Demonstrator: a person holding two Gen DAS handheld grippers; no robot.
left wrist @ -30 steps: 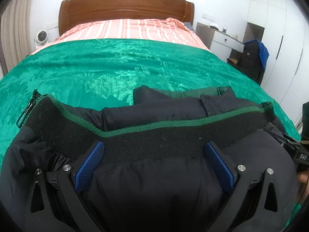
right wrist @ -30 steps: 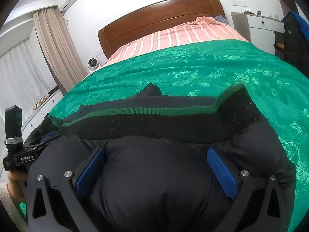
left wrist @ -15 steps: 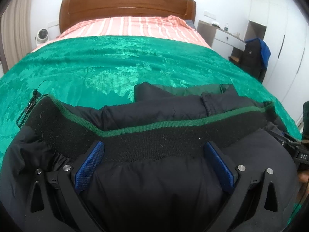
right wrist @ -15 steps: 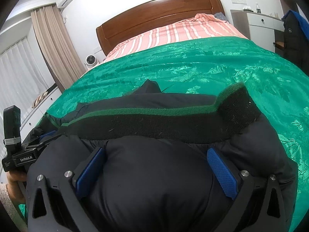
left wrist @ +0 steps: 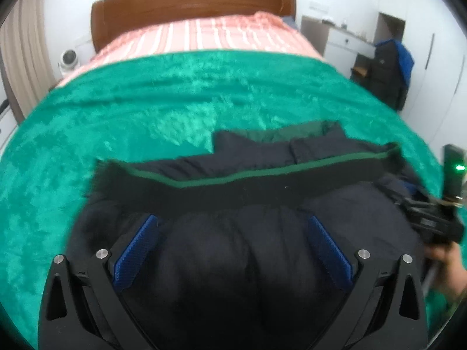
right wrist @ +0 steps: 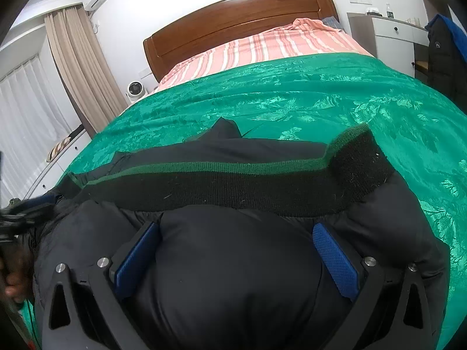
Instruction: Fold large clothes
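A black padded jacket (left wrist: 233, 262) with a black knit hem band edged in green (left wrist: 248, 183) lies folded on the green bedspread (left wrist: 146, 110). It also shows in the right wrist view (right wrist: 233, 277), hem band (right wrist: 233, 186) across the middle. My left gripper (left wrist: 233, 233) is open, its blue pads (left wrist: 137, 250) spread wide and pressed onto the jacket's padding. My right gripper (right wrist: 236, 245) is open too, blue pads (right wrist: 335, 259) spread over the bulging fabric. The right gripper's body shows at the right edge of the left wrist view (left wrist: 435, 218).
The bed has a wooden headboard (right wrist: 239, 20) and a pink striped sheet (right wrist: 262, 49) beyond the bedspread. A white dresser (right wrist: 388, 35) and a hanging dark coat (left wrist: 391, 73) stand to the right. Curtains (right wrist: 78, 67) and a small fan (right wrist: 134, 89) are at left.
Both grippers stay open on the jacket. The left wrist view has shifted and blurred: the hem's left end and its zipper have slid inward, and the right gripper is higher in its frame.
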